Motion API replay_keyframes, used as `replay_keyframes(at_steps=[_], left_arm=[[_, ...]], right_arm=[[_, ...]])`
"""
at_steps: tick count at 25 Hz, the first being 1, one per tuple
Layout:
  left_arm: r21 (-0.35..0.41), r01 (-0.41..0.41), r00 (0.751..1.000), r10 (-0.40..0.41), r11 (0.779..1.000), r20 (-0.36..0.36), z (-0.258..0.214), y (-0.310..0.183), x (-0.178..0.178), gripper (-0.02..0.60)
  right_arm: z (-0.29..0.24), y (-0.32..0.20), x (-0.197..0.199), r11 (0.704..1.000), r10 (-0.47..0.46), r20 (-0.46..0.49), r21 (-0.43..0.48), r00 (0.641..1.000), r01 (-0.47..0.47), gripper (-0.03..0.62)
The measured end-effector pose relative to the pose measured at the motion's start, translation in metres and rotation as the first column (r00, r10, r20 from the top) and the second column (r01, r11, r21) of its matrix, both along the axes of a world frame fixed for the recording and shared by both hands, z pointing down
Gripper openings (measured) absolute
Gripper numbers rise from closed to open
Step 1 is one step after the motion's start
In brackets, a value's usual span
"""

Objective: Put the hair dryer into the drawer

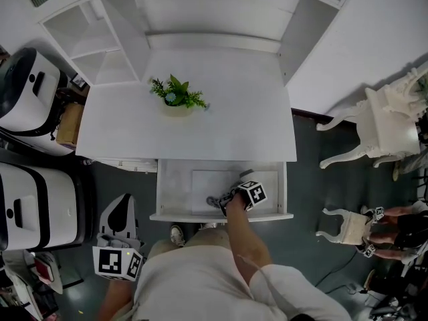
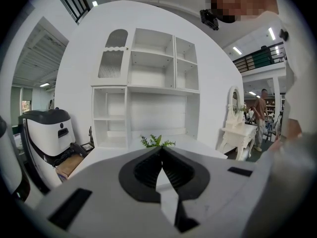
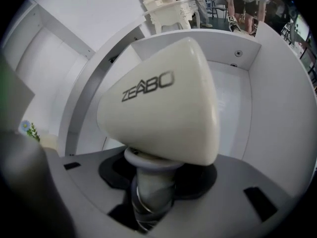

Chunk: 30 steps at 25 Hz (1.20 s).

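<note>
In the right gripper view a cream hair dryer (image 3: pixel 163 103) fills the middle, its wide head over the inside of the open white drawer (image 3: pixel 277 113). My right gripper (image 3: pixel 153 192) is shut on its grey handle. From the head view that right gripper (image 1: pixel 231 198) reaches steeply down into the drawer (image 1: pixel 221 216), which is pulled out below the desk top; the dryer itself is mostly hidden under the gripper. My left gripper (image 1: pixel 124 202) hangs left of the drawer, apart from it. Its pads meet with nothing between them, as the left gripper (image 2: pixel 161 155) view shows.
A white desk (image 1: pixel 187 132) with shelves behind carries a small potted plant (image 1: pixel 177 93). Two white and black machines (image 1: pixel 30 202) stand at the left. A white dressing table (image 1: pixel 391 122) and stool (image 1: pixel 344 226) stand at the right, with a person (image 1: pixel 401 223) beside them.
</note>
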<state>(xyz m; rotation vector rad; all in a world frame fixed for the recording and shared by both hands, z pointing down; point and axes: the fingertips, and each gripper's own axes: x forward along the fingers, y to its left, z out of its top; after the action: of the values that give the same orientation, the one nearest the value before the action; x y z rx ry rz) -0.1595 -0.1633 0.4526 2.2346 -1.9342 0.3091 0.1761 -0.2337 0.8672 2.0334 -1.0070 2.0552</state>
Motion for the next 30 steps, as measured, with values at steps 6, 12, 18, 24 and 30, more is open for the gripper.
replay_keyframes(at_steps=[6,12,18,24,30], left_arm=[[-0.013,0.018,1.0,-0.018,1.0,-0.015,0.003,0.004,-0.001,0.017],[-0.001,0.026,0.999,-0.026,1.0,-0.023,0.003,0.01,-0.005,0.015],[-0.005,0.031,0.999,-0.031,1.0,-0.032,0.003,0.016,-0.007,0.015],[0.009,0.019,0.999,-0.018,1.0,-0.044,0.0,0.023,-0.009,0.017],[0.023,0.002,0.998,-0.001,1.0,-0.064,-0.002,0.032,-0.014,0.017]], right_arm=[[0.001,-0.002,-0.003,0.999,-0.027,-0.014,-0.021,1.0,0.027,0.206],[0.0,0.0,-0.004,0.999,-0.045,-0.013,-0.02,0.999,0.045,0.21],[-0.001,-0.001,-0.007,0.998,-0.066,0.018,0.003,0.998,0.066,0.261],[-0.01,0.001,-0.013,0.995,-0.1,0.032,0.026,0.994,0.099,0.328],[-0.019,0.008,-0.016,0.987,-0.158,0.013,0.037,0.987,0.158,0.35]])
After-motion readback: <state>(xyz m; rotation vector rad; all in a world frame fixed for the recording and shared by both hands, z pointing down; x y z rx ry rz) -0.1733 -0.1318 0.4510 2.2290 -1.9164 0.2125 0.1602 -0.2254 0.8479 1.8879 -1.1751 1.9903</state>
